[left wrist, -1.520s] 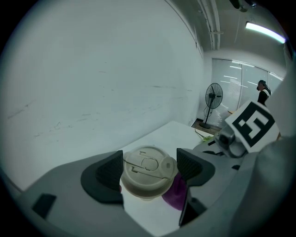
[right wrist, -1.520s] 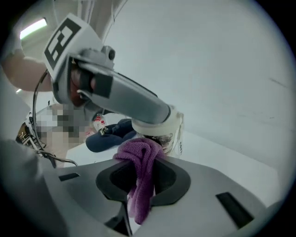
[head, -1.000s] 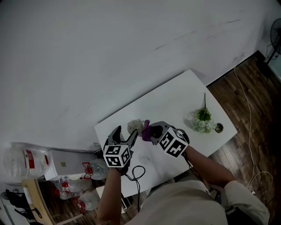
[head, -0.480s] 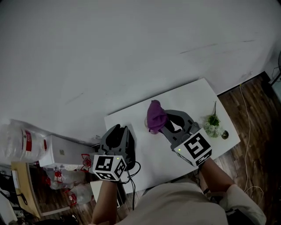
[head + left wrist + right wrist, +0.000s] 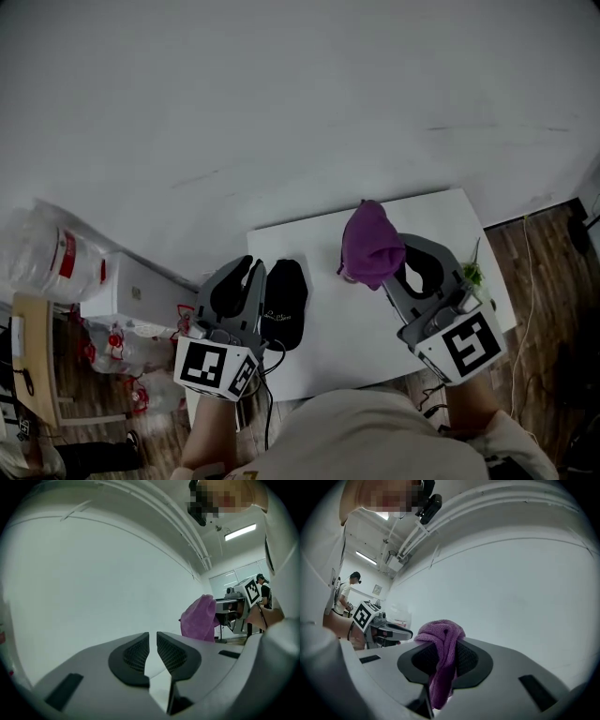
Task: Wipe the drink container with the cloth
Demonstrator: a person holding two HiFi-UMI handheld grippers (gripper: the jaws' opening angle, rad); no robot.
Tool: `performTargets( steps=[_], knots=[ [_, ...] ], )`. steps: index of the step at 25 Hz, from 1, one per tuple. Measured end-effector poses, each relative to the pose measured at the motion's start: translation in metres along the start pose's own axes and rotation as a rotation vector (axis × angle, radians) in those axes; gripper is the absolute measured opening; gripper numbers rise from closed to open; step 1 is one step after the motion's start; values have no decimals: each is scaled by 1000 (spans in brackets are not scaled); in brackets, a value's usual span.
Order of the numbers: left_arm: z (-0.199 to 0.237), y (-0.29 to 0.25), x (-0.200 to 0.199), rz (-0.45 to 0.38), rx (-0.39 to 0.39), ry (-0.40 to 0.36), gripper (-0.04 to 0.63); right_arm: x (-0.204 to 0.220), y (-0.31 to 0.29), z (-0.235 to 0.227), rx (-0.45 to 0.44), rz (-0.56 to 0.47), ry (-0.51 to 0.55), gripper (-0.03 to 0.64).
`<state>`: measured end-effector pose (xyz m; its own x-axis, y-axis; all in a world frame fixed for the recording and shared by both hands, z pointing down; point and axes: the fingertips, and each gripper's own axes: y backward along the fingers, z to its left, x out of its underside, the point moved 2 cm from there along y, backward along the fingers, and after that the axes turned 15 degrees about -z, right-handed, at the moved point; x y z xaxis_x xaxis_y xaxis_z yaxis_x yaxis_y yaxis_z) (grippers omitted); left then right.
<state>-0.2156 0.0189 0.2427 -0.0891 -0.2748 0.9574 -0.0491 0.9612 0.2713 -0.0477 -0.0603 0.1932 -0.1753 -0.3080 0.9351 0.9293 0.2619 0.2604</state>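
My right gripper point(image 5: 388, 270) is shut on a purple cloth point(image 5: 370, 244), held up above the white table point(image 5: 342, 333). In the right gripper view the cloth point(image 5: 440, 639) hangs bunched between the pads point(image 5: 465, 657). A small pale bit point(image 5: 345, 275) peeks out under the cloth; I cannot tell whether it is the drink container. My left gripper point(image 5: 246, 268) is raised over the table's left end. Its jaws point(image 5: 153, 651) have just been closing; only a thin slit is left and nothing is between them. The cloth point(image 5: 200, 618) shows to its right.
A flat black object with pale writing point(image 5: 284, 305) and a cable sits beside the left gripper. Green and white flowers point(image 5: 472, 276) lie at the table's right end. Plastic bags point(image 5: 52, 253) and a white box point(image 5: 131, 295) crowd the floor on the left. A plain wall stands behind.
Both grippers have risen and moved apart. The left jaws went from wide open to nearly together, empty. The purple cloth went up with the right gripper.
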Motion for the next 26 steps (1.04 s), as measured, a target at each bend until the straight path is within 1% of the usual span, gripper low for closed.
performTargets(
  steps=[5,11,15,19,21,24,26],
  knots=[
    [13,30,-20,-14,-8,-84,44,-11,-2,23,-13,-18,-26,92],
    [19,59,-25,7,-3,-143,35,-20,-8,51,-52,-18,-33,92],
    [24,76,-23,18,-4,-145,35,-19,-12,64,-57,-8,-24,92],
    [28,82,-27,12,-20,-124,35,-18,-14,68,-54,-4,-25,92],
    [28,83,-28,7,-12,-137,35,-18,-14,70,-54,-5,-36,92],
    [26,87,-34,-2,-17,-104,35,-19,-14,77,-48,-11,-63,92],
    [27,93,-36,-2,-12,-107,35,-20,-14,82,-44,-11,-71,92]
  ],
)
